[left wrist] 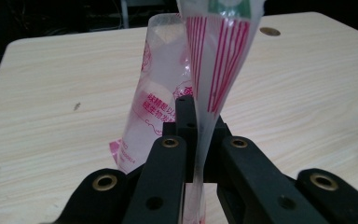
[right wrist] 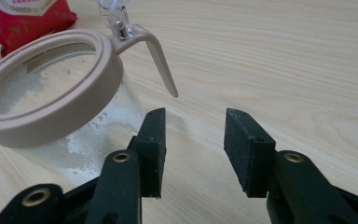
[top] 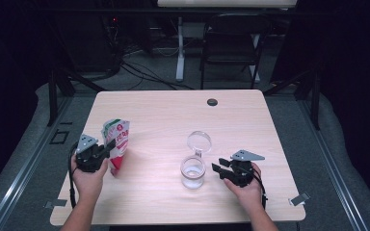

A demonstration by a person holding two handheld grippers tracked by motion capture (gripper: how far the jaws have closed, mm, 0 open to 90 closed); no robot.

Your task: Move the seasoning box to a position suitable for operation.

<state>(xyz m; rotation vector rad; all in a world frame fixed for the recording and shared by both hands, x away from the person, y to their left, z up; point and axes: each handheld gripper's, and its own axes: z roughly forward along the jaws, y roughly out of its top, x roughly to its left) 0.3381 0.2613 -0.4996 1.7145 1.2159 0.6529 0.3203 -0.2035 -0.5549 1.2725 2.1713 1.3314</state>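
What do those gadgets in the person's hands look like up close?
Each tool, left and right, is black, with two flat, blocky jaws on hinged links pinned by brass-ringed rivets. A grey three-cornered plate with small holes sits on top of each, and a black cable trails back along the wrist. The forearms are bare, no sleeves.

Pouch [top: 116, 144] standing on the table [top: 164, 110] at my left, pinched in my left claw [top: 107, 148], jar [top: 192, 172] right of it, my right claw [top: 216, 169] just beside the jar, lid [top: 199, 141] behind the jar.
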